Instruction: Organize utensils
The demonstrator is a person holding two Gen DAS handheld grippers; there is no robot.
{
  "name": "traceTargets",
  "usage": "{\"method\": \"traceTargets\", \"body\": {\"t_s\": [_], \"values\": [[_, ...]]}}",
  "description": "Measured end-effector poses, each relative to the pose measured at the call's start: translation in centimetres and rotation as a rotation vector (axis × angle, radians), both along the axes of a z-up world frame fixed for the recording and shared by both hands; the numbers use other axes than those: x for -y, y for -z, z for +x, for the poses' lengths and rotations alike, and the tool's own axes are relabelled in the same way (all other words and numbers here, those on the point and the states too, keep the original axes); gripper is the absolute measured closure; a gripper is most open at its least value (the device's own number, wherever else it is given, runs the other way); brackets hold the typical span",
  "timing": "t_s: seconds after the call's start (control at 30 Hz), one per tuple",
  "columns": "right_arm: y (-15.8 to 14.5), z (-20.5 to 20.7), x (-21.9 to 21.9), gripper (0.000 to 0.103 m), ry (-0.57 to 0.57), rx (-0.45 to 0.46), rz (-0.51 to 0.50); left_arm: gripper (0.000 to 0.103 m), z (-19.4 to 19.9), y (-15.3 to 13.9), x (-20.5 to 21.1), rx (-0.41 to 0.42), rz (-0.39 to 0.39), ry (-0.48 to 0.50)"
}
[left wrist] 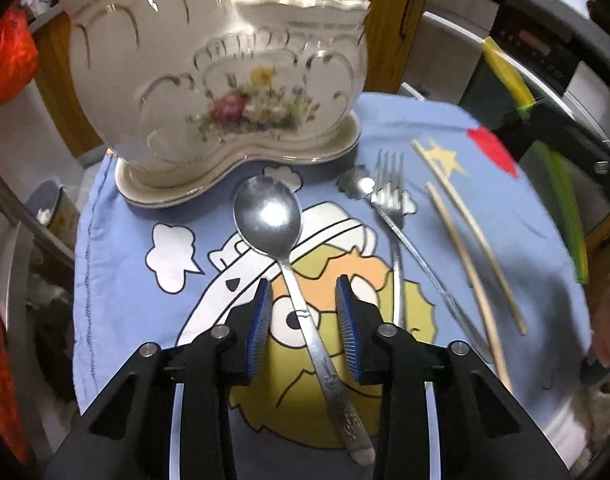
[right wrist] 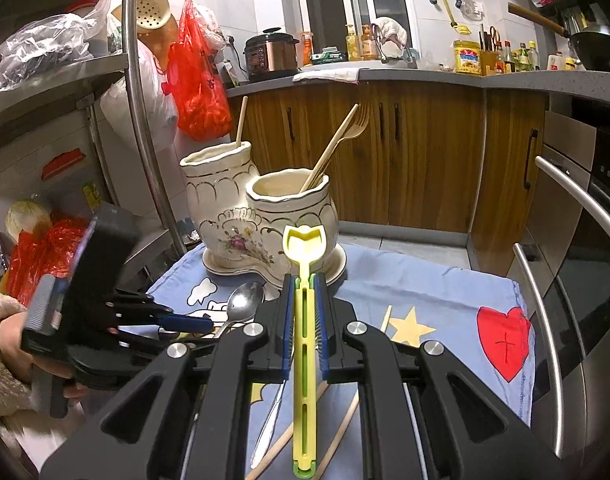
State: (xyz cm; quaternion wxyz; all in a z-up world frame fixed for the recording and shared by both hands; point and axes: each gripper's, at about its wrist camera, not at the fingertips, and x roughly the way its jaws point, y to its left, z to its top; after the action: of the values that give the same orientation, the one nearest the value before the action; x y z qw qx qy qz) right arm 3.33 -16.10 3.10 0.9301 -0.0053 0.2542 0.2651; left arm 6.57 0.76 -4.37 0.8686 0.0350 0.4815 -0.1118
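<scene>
One large metal spoon [left wrist: 283, 256] lies on the blue cartoon cloth [left wrist: 117, 248], bowl toward twelve o'clock near the ceramic utensil holder [left wrist: 221, 80], handle running to six. The left gripper [left wrist: 304, 304] straddles that handle, jaws apart with neither pad touching it. A good grip would probably centre the handle, drop low, then close squarely. It pitches steeply down. At three o'clock lie a fork [left wrist: 391, 200] and chopsticks [left wrist: 471, 248]. The right gripper [right wrist: 304, 320], nearly level, is clamped on a yellow-green plastic utensil [right wrist: 304, 344].
</scene>
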Motion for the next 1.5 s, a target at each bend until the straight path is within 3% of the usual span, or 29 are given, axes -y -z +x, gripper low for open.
{"method": "traceTargets", "body": {"t_s": [0.07,0.13,0.33,0.5,0.8,0.93,1.2,1.37,1.5], "values": [[0.0,-0.2,0.1,0.093,-0.003,0.002,-0.003,0.072,0.2,0.1,0.4,0.001,0.027,-0.005],[-0.1,-0.4,0.1,0.093,-0.004,0.007,-0.004,0.091,0.3,0.2,0.6,0.012,0.071,-0.016],[-0.2,-0.6,0.2,0.093,-0.002,0.017,-0.001,0.097,0.2,-0.1,0.1,0.027,0.050,-0.009],[-0.7,-0.9,0.7,0.093,0.005,0.037,0.037,0.097,-2.2,-3.5,-1.1,0.151,0.006,0.015],[-2.3,-0.8,0.7,0.093,0.003,0.091,0.117,0.097,-5.0,-10.8,-3.8,0.399,-0.158,0.014],[-4.2,0.9,-0.2,0.093,-0.010,0.123,0.194,0.097,-3.3,-15.0,-5.5,0.522,-0.205,-0.036],[-6.2,7.3,-2.7,0.093,-0.006,0.123,0.349,0.097,1.2,-19.3,-8.0,0.766,-0.251,-0.160],[-6.0,10.9,-3.4,0.093,0.025,0.124,0.422,0.097,4.8,-19.2,-8.4,0.787,-0.299,-0.214],[-5.6,12.9,-4.2,0.093,0.042,0.118,0.455,0.097,6.7,-18.0,-8.3,0.775,-0.263,-0.226]]}}
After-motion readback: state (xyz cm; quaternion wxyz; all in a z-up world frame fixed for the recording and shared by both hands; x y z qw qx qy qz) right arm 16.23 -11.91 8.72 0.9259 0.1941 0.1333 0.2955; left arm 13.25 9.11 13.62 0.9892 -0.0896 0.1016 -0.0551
